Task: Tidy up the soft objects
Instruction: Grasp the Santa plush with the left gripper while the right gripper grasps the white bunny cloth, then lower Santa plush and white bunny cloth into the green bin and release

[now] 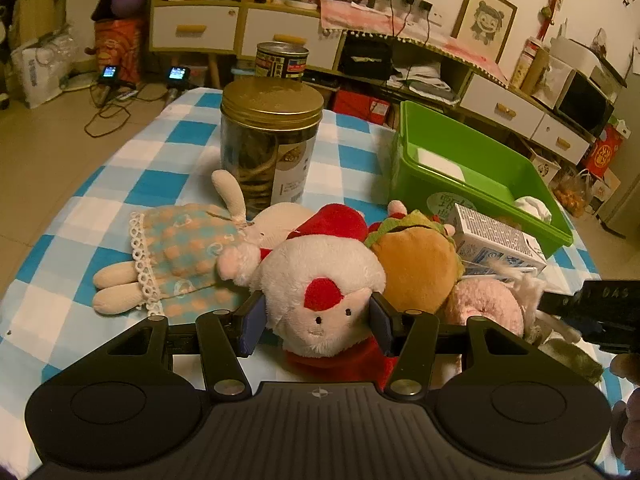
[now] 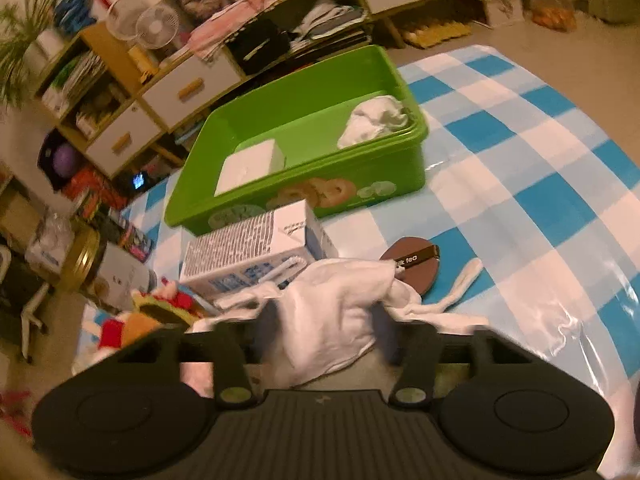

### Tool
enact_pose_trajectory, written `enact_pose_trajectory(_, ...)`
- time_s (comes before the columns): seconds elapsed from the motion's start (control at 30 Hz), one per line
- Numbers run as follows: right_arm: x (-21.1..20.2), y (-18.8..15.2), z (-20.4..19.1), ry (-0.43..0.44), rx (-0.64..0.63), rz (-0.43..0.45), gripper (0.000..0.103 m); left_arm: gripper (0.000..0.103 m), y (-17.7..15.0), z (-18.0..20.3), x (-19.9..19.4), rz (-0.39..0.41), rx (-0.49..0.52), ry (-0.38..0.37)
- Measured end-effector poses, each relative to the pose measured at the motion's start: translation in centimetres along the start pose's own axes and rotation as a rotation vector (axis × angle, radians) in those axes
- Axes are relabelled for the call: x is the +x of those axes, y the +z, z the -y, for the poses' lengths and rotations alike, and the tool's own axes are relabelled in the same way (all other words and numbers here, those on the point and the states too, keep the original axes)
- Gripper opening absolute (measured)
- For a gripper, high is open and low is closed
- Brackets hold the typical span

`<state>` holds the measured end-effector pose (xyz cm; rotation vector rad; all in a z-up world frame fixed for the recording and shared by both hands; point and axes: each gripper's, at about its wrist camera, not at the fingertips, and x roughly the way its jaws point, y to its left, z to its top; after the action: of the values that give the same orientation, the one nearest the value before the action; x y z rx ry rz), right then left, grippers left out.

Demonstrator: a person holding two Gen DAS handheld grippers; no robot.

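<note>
Gripping the Santa plush (image 1: 320,300) w/ the left gripper (image 1: 316,320): its head is pinched between the two blue pads (image 1: 253,326), fur bulging past them, so jaws are partly spread around the toy and pressing on it. Santa plush is lying on the blue/white checked cloth (image 1: 160,152), touching a bunny doll (image 1: 176,252) in a dotted dress on one side and a burger plush (image 1: 416,256) on the other. A pink plush (image 1: 484,304) is seen just beside the burger. A gold-lid jar (image 1: 270,144) stands upright behind the toys; a 2nd can is behind it.

Right gripper (image 2: 326,332) is shown w/ white cloth (image 2: 340,312) bunched between its fingers; view is blurred there, fabric seems clamped. Its tip is also visible at the right edge of the left view.

Green bin (image 2: 304,184) sits on the checked cloth past a carton (image 2: 256,248) lying on its side. Inside the bin: a white block at one end, a crumpled white cloth item (image 2: 376,120) at the other. A brown round pad (image 2: 416,264) and a white sock (image 2: 464,280) are lying on the cloth near the held fabric
</note>
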<state>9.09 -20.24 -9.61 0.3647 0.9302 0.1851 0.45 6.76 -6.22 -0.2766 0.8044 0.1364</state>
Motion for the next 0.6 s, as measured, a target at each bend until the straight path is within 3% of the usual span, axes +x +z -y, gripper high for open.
enact_pose_trajectory(0.07, 0.0, -0.1, 0.1, -0.004, -0.018, 0.011, 0.000, 0.054, 0.1, -0.1, 0.0, 0.000, 0.000, -0.001)
enact_pose_trajectory(0.37, -3.1, 1.1, 0.7, -0.004, -0.013, 0.095, 0.000, 0.053, 1.1, 0.0, -1.0, 0.030, 0.010, -0.021)
enact_pose_trajectory(0.6, -4.3, 2.8, 2.5, -0.039, 0.066, 0.125, 0.000, 0.053, 2.5, 0.6, -1.7, 0.078, 0.031, -0.032)
